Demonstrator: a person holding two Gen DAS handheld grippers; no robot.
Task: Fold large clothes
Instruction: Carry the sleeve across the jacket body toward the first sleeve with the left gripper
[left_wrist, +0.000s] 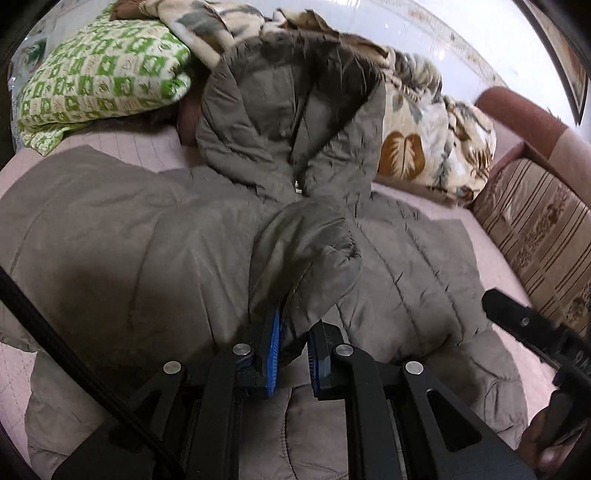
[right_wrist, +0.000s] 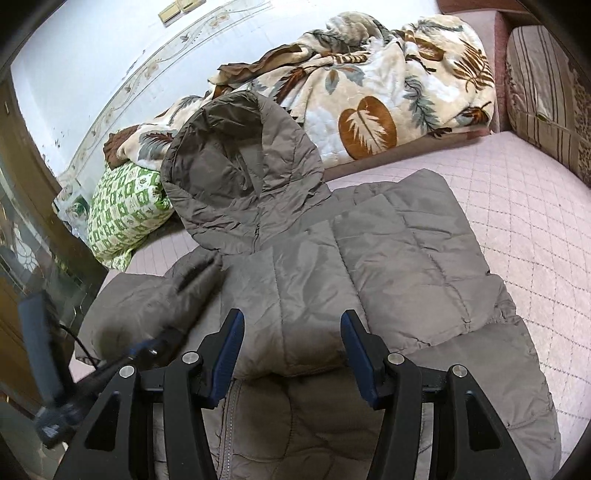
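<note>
A grey-brown quilted hooded jacket (left_wrist: 147, 240) lies spread on the pink bed cover, its hood (left_wrist: 288, 110) towards the pillows. My left gripper (left_wrist: 291, 332) is shut on the cuff end of one sleeve (left_wrist: 306, 258), which is lifted over the jacket's chest. In the right wrist view the jacket (right_wrist: 388, 258) lies flat with a sleeve folded across its front, and that left gripper (right_wrist: 147, 347) shows blurred at the lower left. My right gripper (right_wrist: 293, 332) hangs open just over the folded part, its pads (right_wrist: 236, 332) apart on either side of the fabric. One right finger (left_wrist: 524, 325) shows at the left view's right edge.
A green-and-white patterned pillow (left_wrist: 99, 81) and a crumpled leaf-print blanket (right_wrist: 369, 92) lie beyond the hood. A striped cushion (left_wrist: 535, 229) and a reddish bed end stand on the right. Pink quilted cover (right_wrist: 517, 221) shows right of the jacket. A dark cable (left_wrist: 55, 332) crosses the lower left.
</note>
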